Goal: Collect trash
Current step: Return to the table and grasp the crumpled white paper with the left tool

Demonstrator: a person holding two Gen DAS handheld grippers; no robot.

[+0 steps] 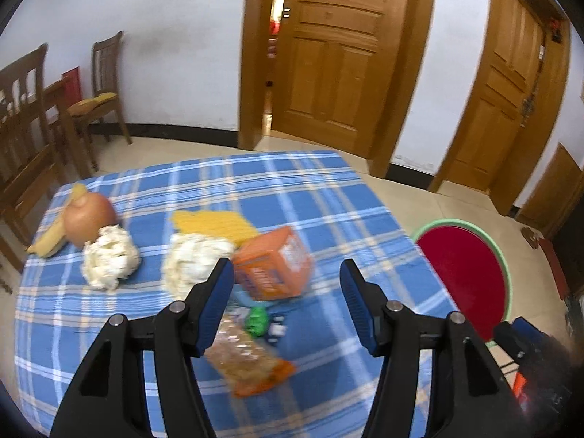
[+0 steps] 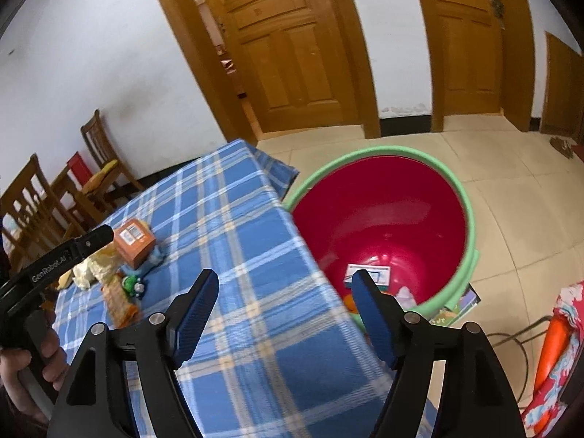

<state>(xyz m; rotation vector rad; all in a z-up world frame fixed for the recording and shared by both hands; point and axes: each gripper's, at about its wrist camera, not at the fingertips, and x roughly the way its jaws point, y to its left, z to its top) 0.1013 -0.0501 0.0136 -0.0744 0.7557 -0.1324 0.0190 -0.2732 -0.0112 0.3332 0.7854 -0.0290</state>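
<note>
On the blue plaid tablecloth [image 1: 328, 200] lie an orange carton [image 1: 272, 264], two white crumpled paper wads [image 1: 111, 257] [image 1: 193, 259], an onion [image 1: 89, 219] on a banana peel, a yellow cloth [image 1: 211, 222], a clear snack wrapper [image 1: 248, 361] and a small green wrapper [image 1: 257, 319]. My left gripper [image 1: 286, 273] is open, hovering just before the carton. My right gripper [image 2: 284, 284] is open and empty over the table's right edge, beside the red bin with a green rim [image 2: 379, 219]. The bin holds a white box [image 2: 368, 273] and scraps. The carton [image 2: 133, 242] also shows in the right wrist view.
Wooden chairs [image 1: 22, 138] stand left of the table. Wooden doors [image 1: 335, 54] line the far wall. The bin [image 1: 467, 273] sits on the tiled floor right of the table. A red patterned cloth [image 2: 554, 357] and a cable lie at the right.
</note>
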